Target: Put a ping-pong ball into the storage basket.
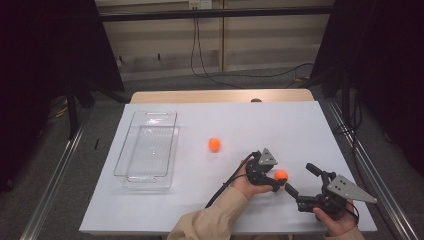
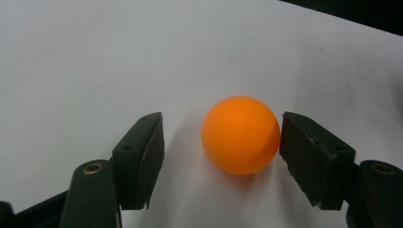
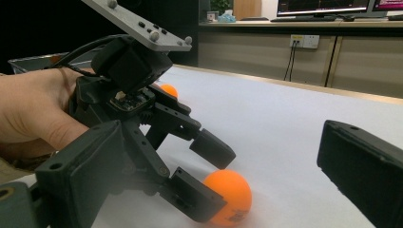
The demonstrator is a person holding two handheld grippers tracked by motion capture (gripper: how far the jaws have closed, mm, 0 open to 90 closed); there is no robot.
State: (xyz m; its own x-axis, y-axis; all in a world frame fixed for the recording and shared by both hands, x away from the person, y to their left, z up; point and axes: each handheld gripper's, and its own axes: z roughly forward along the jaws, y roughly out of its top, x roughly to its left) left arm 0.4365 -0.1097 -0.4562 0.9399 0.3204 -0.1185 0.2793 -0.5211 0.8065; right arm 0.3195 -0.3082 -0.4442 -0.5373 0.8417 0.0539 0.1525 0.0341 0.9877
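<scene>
So, left gripper down on the white table, jaws around the near orange ball: one pad touching it, the other a gap away, not clamped yet. Right gripper just beside, jaws wide apart, holding nothing. Second orange ball farther out, near the clear tray.

We see a smooth, matt orange plastic ball resting on the counter, whose white surface looks matt like paper. The left claw has matt black pads, roughly worn at the edges. The tray looks clear, glossy plastic.
</scene>
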